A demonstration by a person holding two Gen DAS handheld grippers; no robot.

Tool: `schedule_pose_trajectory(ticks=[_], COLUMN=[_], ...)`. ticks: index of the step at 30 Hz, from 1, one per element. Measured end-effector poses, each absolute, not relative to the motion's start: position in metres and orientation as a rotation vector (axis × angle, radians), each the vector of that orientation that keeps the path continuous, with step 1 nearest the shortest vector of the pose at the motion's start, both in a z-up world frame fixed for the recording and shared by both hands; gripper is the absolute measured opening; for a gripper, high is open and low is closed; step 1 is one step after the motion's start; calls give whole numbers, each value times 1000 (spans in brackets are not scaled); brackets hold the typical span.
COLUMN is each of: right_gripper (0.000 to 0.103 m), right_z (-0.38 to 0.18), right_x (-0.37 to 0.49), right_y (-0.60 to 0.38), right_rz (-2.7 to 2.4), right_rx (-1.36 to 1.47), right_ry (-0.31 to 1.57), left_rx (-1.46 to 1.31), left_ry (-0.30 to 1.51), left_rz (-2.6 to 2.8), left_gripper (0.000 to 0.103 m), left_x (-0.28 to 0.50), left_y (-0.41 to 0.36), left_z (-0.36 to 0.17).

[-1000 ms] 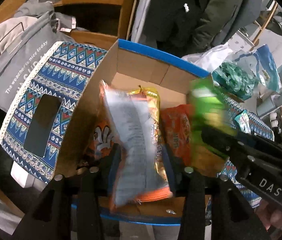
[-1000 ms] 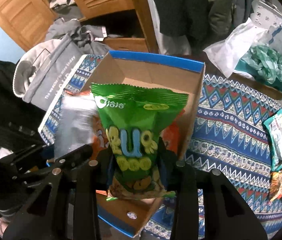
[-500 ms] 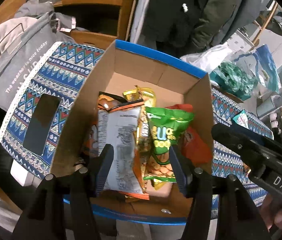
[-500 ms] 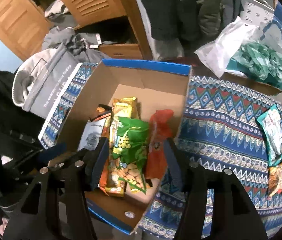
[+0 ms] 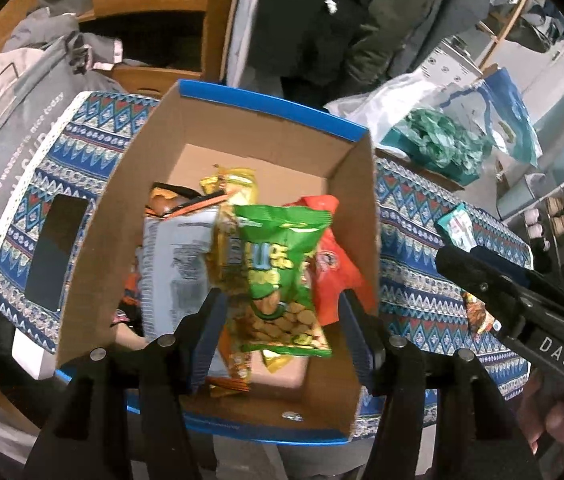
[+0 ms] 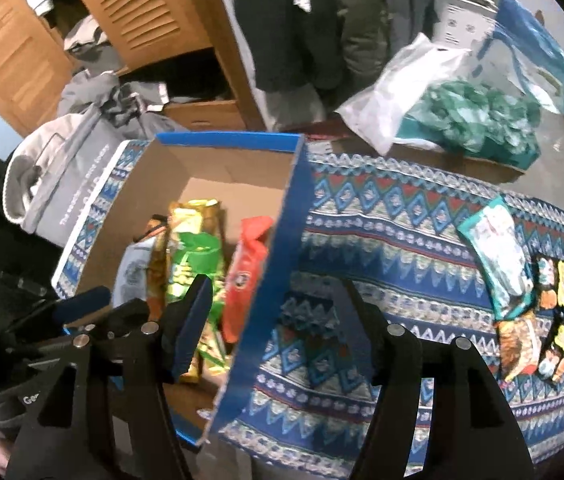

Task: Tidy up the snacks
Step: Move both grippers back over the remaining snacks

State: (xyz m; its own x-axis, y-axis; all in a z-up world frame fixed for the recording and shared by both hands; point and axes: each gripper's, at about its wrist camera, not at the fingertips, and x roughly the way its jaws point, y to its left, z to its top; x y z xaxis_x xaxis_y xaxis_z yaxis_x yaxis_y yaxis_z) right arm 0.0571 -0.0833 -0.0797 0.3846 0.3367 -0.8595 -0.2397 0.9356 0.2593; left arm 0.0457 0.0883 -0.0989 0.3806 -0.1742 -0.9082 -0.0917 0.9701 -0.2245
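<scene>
A blue-edged cardboard box is seen standing on a table covered with a blue patterned tablecloth, and several snack packets are packed inside it. A green snack bag is propped on top of the others near the middle of the box, with a pale grey packet just to its left, a gold packet behind it and a red-orange packet against the box's right wall. The left gripper is held above the near end of the box, its jaws standing apart with nothing pressed between the pads; the green bag and the grey packet are seen in the gap below it but are not gripped. The right gripper is held over the right wall of the box, straddling it in the view, and its jaws have just been opening further; nothing is clamped between them. More snacks are left on the cloth well to the right of the box: a teal packet and, touching its lower end, a small cluster of dark and orange packets. A dark phone is laid flat on the cloth to the left of the box. A grey tote bag is seen beyond the table's left edge, and a white plastic bag with green contents at the far right.
</scene>
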Motion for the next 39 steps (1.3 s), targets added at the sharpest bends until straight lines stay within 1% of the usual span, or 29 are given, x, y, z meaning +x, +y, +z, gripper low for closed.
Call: schedule_pose_trajectory(ticks=[9, 11, 13, 20, 24, 28, 32, 35, 37, 39], right_gripper=[64, 64, 64, 65, 68, 68, 68, 70, 73, 73], right_z=[-87, -88, -90, -97, -105, -113, -117, -120, -121, -123], right_x=[50, 48, 47, 39, 32, 26, 20, 15, 12, 9], right_y=[-129, -143, -153, -197, -226, -253, -278, -298, -311, -326], right_rz=[299, 279, 264, 199, 141, 94, 56, 14, -7, -27], right_rx=[132, 139, 145, 166, 177, 199, 222, 229, 242, 267], right_ry=[1129, 1128, 1129, 1133, 1138, 1147, 1146, 1143, 1141, 1138], left_rx=[-229, -215, -199, -147, -117, -105, -92, -82, -81, -86], left_ry=[1203, 1204, 1206, 1219, 1242, 1271, 1294, 1309, 1322, 1336], left_rz=[-108, -115, -124, -152, -176, -195, -211, -223, -228, -232], left_gripper=[59, 61, 64, 64, 65, 65, 70, 70, 70, 70], left_x=[46, 46, 46, 43, 40, 39, 40, 41, 43, 44], left_y=[53, 46, 36, 4, -17, -37, -59, -76, -84, -94], left_z=[-98, -97, -97, -100, -106, -112, -118, -123, -125, -128])
